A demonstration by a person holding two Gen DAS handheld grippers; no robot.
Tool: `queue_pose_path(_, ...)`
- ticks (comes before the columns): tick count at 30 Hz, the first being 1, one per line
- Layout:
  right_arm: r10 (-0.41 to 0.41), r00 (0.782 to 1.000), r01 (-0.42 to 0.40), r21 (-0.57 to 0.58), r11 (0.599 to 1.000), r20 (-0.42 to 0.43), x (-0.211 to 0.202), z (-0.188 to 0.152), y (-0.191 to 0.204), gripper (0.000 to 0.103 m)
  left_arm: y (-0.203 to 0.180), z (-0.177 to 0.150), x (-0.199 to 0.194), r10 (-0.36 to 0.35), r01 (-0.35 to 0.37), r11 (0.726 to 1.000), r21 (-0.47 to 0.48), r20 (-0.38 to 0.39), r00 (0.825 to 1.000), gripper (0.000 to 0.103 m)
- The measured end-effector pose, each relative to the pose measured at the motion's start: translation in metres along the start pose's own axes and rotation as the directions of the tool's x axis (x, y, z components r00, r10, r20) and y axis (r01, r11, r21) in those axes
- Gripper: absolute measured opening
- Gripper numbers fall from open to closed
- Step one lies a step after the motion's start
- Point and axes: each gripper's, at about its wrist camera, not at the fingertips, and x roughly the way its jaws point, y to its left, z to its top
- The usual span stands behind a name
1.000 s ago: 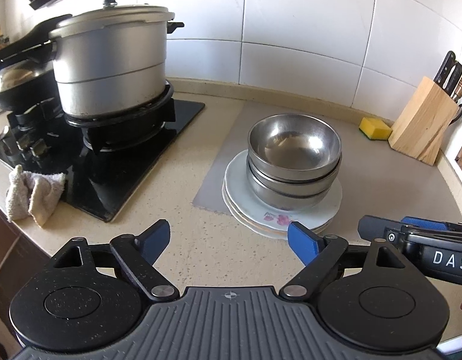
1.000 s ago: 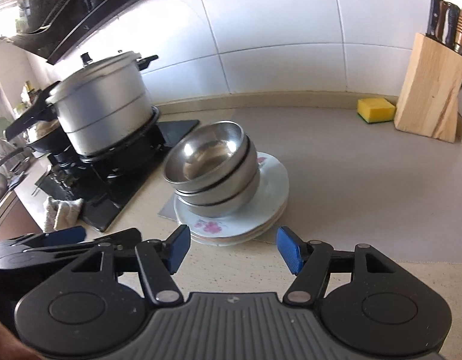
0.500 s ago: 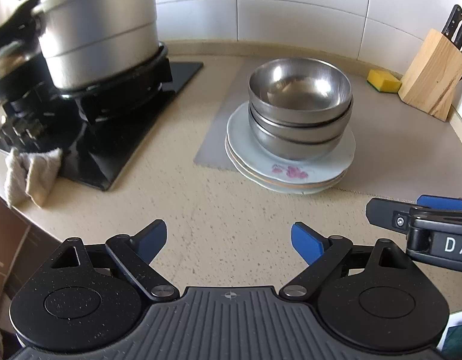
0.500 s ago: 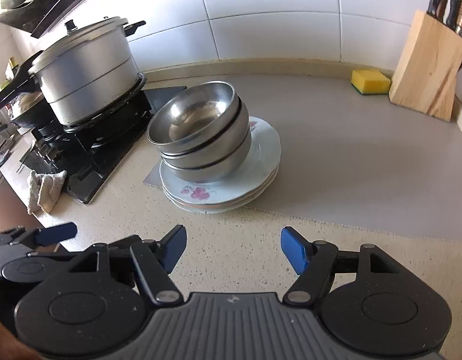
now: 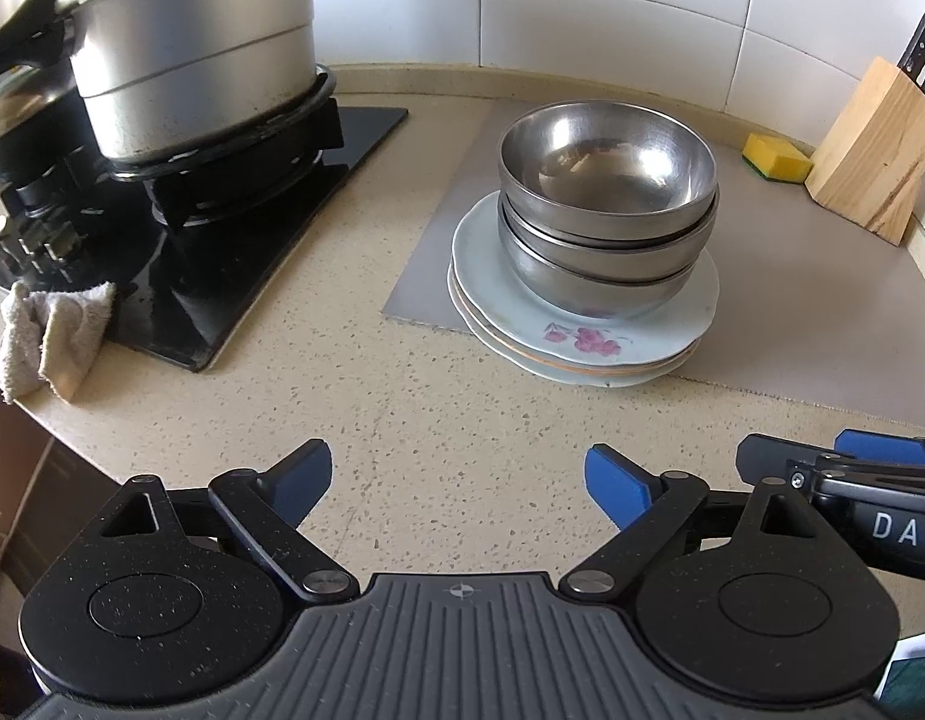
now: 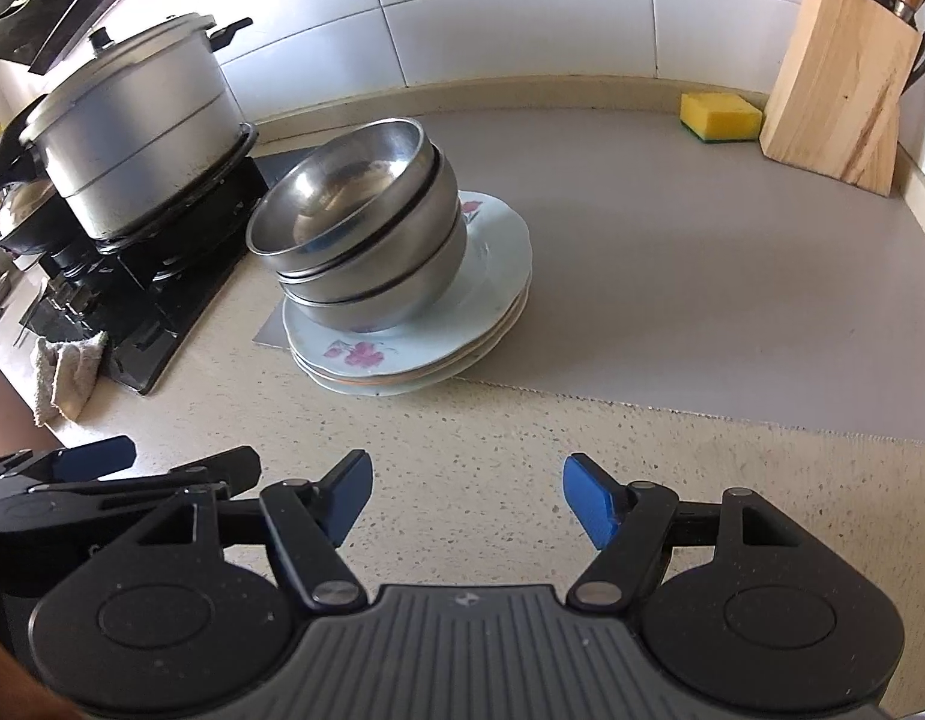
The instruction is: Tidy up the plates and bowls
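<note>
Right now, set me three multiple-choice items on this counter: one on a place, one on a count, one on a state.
1. Where do the steel bowls sit?
A. on the stacked plates
B. on the stove
C. beside the knife block

2. How many steel bowls are nested?
A. one
B. three
C. five

3. How do the jaws of the left hand-held gripper stand?
A. shut on a plate
B. shut on nothing
C. open, holding nothing

Key: 1 A, the bowls rest on the floral top plate. 2 B, three rims show. 3 C, bare counter shows between its blue fingers.
</note>
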Motion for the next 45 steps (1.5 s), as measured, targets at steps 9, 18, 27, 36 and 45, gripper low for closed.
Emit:
queue_pose_path(9,0.000,1.000,0.001,0.035,0.999,-0.017,0.008,-0.001,-0.003,0.048,-0.004,0.001,0.003,0.000,-0.001,1.000,-0.005,-0.030,1.000,0.085)
queue_pose_path(18,-0.001,1.000,0.002,0.055,0.998,-0.027,0.010,-0.002,-0.005,0.048,-0.005,0.003,0.005,0.000,0.000,1.000,-0.008,-0.042,0.999,0.085)
queue_pose_path(27,-0.002,0.999,0.004,0.061,0.998,-0.033,0.012,-0.001,-0.005,0.048,-0.005,0.003,0.007,0.000,0.000,1.000,-0.009,-0.044,0.999,0.084)
queue_pose_path(36,0.003,1.000,-0.001,0.066,0.998,-0.028,0.012,0.000,-0.006,0.048,-0.006,0.005,0.007,0.006,-0.006,1.000,-0.011,-0.041,0.999,0.085)
queue_pose_path(45,0.013,1.000,-0.012,0.067,0.998,-0.017,0.010,0.001,-0.006,0.048,-0.005,0.005,0.004,0.001,-0.001,1.000,-0.020,-0.028,1.000,0.085)
